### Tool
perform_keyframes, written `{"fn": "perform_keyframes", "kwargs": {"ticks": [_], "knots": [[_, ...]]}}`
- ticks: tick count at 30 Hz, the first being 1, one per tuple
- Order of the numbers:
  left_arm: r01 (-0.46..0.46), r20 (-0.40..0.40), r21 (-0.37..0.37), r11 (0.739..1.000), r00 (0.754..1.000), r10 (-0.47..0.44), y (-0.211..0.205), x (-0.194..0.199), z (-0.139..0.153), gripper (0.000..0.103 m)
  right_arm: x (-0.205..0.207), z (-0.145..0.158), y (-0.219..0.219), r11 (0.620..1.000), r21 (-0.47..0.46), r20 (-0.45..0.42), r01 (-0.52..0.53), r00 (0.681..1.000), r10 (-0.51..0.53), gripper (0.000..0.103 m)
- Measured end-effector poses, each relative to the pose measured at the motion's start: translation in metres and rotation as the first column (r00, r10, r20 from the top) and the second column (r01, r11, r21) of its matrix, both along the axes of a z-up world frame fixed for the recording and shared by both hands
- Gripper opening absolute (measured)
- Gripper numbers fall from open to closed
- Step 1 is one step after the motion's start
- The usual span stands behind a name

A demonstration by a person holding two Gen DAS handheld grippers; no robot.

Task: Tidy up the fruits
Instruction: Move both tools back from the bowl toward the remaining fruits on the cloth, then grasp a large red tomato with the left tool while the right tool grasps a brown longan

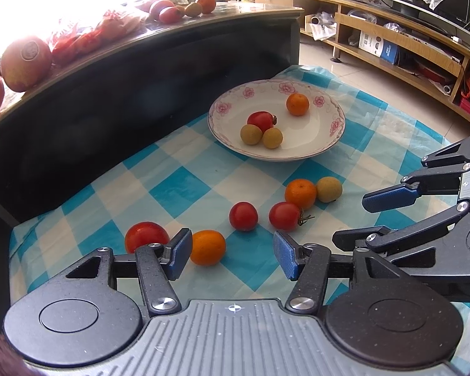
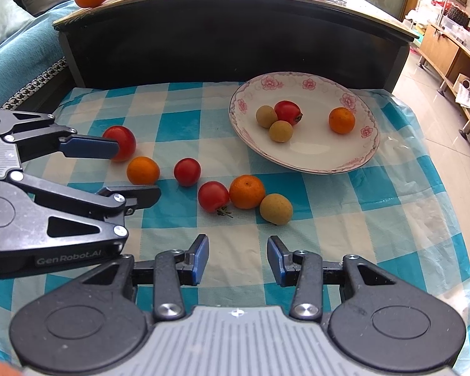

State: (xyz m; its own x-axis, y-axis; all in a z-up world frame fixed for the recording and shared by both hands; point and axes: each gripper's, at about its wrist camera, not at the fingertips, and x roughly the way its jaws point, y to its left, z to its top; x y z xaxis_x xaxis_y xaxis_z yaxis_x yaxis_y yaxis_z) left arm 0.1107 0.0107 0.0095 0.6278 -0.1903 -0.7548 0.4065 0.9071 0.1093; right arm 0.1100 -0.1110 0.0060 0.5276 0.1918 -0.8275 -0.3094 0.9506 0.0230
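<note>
Left wrist view: left gripper (image 1: pixel 232 255) spread wide, empty, low over checked cloth (image 1: pixel 159 185). Small orange (image 1: pixel 207 247) just inside its left pad, tomato (image 1: pixel 146 236) just outside. Two more tomatoes, orange, longan ahead. Flowered plate (image 1: pixel 313 144) w/ four fruits farther ahead. Right gripper (image 2: pixel 238 258) also spread, empty; longan (image 2: pixel 276 208) just ahead.

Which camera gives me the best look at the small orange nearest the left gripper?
The right wrist view: the small orange sits whole between the open fingers of the left gripper. In the left wrist view that orange is close, but a finger pad covers its left edge.
</note>
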Motion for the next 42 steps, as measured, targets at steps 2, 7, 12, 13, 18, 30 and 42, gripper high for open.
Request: {"fn": "perform_keyframes", "kwargs": {"ticks": [2, 7, 12, 13, 18, 30, 42], "knots": [[0.000, -0.001, 0.000, 1.000, 1.000, 0.000, 0.000, 0.000, 0.000, 0.065, 0.000, 0.000, 0.000, 1.000, 0.000, -0.001, 0.000, 1.000, 0.000, 0.044], [0.001, -0.001, 0.001, 1.000, 1.000, -0.001, 0.000, 0.000, 0.000, 0.065, 0.001, -0.001, 0.000, 1.000, -0.003, -0.002, -0.001, 1.000, 0.001, 0.044], [0.007, -0.003, -0.001, 1.000, 1.000, -0.007, 0.000, 0.000, 0.000, 0.065, 0.001, -0.001, 0.000, 1.000, -0.002, -0.002, -0.001, 1.000, 0.001, 0.044], [0.010, -0.005, -0.004, 1.000, 1.000, -0.010, 0.000, 0.000, 0.000, 0.065, 0.002, -0.001, 0.000, 1.000, -0.002, -0.002, -0.001, 1.000, 0.001, 0.044], [-0.005, -0.015, -0.008, 1.000, 1.000, 0.004, 0.010, 0.001, -0.005, 0.065, 0.006, 0.000, -0.008, 1.000, 0.008, 0.003, 0.017, 1.000, -0.017, 0.044], [0.002, 0.018, -0.008, 1.000, 1.000, -0.002, 0.034, 0.006, -0.009, 0.065, 0.013, 0.000, -0.022, 0.998, 0.053, 0.008, 0.025, 1.000, -0.026, 0.044], [-0.083, 0.012, -0.029, 0.996, 0.996, 0.084, 0.057, 0.050, -0.019, 0.064, 0.019, -0.002, -0.036, 0.996, 0.063, 0.006, 0.057, 0.998, -0.057, 0.044]]}}
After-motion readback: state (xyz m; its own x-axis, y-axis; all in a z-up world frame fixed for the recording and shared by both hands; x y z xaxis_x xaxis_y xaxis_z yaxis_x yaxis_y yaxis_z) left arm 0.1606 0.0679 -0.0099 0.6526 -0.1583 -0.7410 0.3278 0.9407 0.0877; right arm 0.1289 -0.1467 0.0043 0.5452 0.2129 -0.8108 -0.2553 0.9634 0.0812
